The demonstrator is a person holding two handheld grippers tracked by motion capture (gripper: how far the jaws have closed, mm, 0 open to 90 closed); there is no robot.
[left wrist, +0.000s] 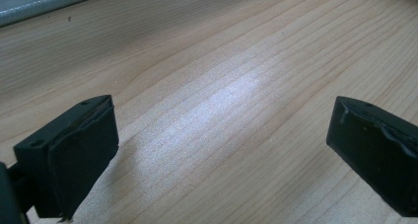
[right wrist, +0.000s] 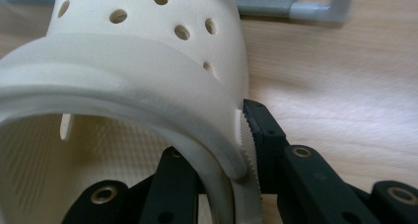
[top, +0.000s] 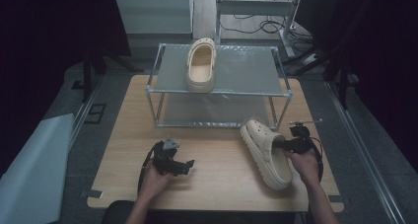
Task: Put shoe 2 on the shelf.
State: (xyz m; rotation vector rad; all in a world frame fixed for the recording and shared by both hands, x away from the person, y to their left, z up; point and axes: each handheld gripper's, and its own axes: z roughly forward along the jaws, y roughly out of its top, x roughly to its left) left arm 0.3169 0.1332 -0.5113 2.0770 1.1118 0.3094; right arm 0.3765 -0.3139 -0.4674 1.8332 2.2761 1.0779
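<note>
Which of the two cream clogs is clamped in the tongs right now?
The clog on the table, near the right edge: the right tongs pinch its side wall. The other clog sits untouched atop the metal rack.

Light wooden rectangular table, grain running lengthwise, soft sheen from overhead light; two-tier metal-framed rack with grey mesh shelves standing at its far half; grey floor around; dark curtains at both sides; pale wall panel behind; black cables trailing beneath a metal frame
</note>
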